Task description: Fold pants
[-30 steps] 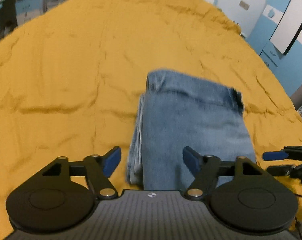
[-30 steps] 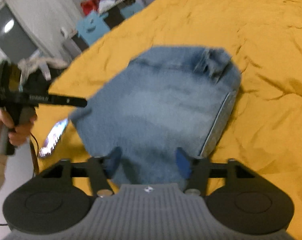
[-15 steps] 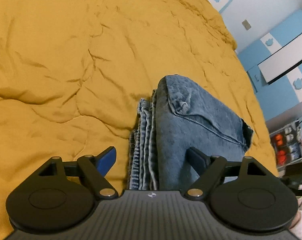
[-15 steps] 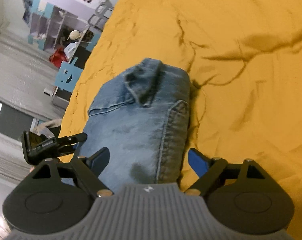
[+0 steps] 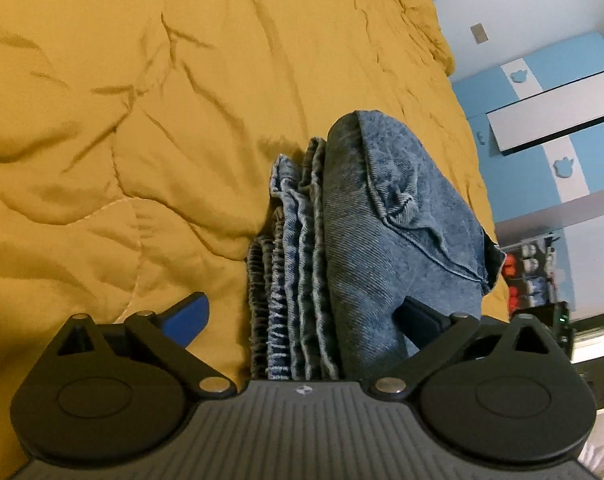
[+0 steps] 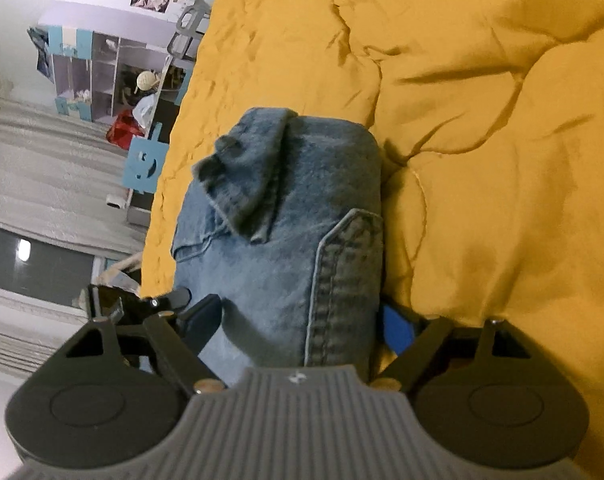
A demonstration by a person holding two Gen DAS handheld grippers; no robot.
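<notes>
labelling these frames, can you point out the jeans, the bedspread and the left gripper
jeans (image 5: 386, 216): left wrist view, top denim layer
bedspread (image 5: 142, 100): left wrist view, bare wrinkled yellow cloth
left gripper (image 5: 302, 320): left wrist view, midway between fingertips

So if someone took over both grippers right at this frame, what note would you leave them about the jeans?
Left gripper: its fingers are opening and straddle the layered edge of the folded blue denim jeans; nothing is gripped.
Right gripper: its fingers are spread but starting to close on either side of the other end of the bundle, beside the stitched seam; whether they touch the cloth I cannot tell.
The jeans lie as a compact folded stack on the mustard-yellow quilted bedspread, a small flap sticking up at the far end.
Done: the folding looks complete.
Left: probably tidy that flap, or lift the stack away.
</notes>
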